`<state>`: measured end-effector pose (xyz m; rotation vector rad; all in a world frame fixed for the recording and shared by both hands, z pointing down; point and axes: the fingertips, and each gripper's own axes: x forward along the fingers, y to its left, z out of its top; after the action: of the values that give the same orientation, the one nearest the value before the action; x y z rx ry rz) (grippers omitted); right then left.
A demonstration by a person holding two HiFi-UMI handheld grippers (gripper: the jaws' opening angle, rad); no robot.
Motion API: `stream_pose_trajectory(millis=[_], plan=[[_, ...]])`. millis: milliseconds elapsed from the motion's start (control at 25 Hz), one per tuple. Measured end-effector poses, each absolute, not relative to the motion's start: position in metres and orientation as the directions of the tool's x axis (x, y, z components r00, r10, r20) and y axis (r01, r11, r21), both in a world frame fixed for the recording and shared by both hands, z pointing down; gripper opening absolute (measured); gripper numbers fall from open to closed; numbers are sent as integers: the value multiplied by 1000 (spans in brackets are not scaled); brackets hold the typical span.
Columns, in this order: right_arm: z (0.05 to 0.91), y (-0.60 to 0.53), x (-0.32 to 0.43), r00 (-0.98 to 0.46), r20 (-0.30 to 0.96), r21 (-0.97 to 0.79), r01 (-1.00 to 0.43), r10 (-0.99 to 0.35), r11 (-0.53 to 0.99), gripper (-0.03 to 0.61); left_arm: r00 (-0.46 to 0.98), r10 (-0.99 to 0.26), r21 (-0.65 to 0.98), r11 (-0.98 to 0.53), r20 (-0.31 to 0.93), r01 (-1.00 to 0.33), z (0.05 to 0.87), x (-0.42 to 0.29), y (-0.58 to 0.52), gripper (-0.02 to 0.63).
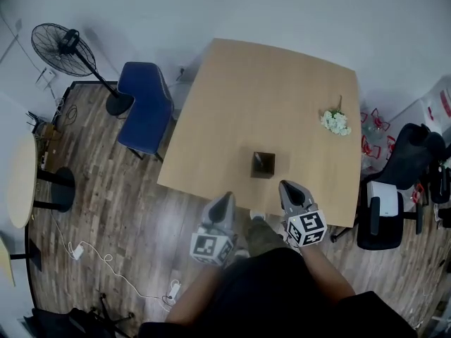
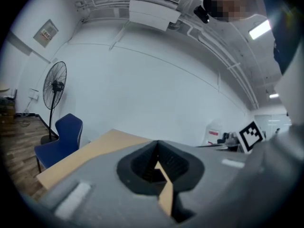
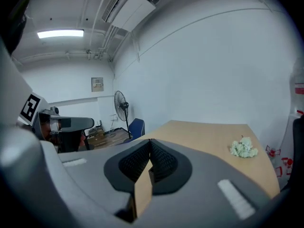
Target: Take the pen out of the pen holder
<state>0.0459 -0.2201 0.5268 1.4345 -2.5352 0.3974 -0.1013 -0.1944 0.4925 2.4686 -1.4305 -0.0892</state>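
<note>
A small dark square pen holder point(image 1: 263, 165) stands on the light wooden table point(image 1: 246, 97), near its front edge. A thin pale line inside it may be the pen; I cannot make it out clearly. My left gripper point(image 1: 223, 198) hovers just off the table's front edge, below and left of the holder, its jaws pressed together with nothing in them. My right gripper point(image 1: 288, 186) is over the front edge, just right of the holder, also shut and empty. In the left gripper view the left gripper point(image 2: 157, 145) points over the table, and the right gripper point(image 3: 150, 145) does the same in the right gripper view.
A bunch of white flowers point(image 1: 336, 122) point(image 3: 244, 147) lies at the table's right side. A blue chair point(image 1: 146, 104) stands at the table's left and a standing fan point(image 1: 65, 48) behind it. A black office chair point(image 1: 393, 189) is on the right, and cables point(image 1: 91, 255) lie on the floor.
</note>
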Motion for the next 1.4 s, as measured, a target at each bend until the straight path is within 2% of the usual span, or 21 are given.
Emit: stream_pose_trajectory(millis=[480,880,1200,1400], plan=[[593,-329,57,-569,422,-154,-812,-706,563,2,437,-880,311,-368,189,-876,525,-76,-303,3],[647,-362,40,-658,521,-183,-708,-543,682,9,387,-888,299,-311,246,-902,551,-52,-342,3],[674,-375,17,-678,564,-185,-661,-472,728,48,363,-892,308,-277,270,-910,564,-58,-344,3],[684,-378,-3,-671,633,-171,-606,-385,777,80,355,-894,341,-255,273,-905,565,-69,-349,3]])
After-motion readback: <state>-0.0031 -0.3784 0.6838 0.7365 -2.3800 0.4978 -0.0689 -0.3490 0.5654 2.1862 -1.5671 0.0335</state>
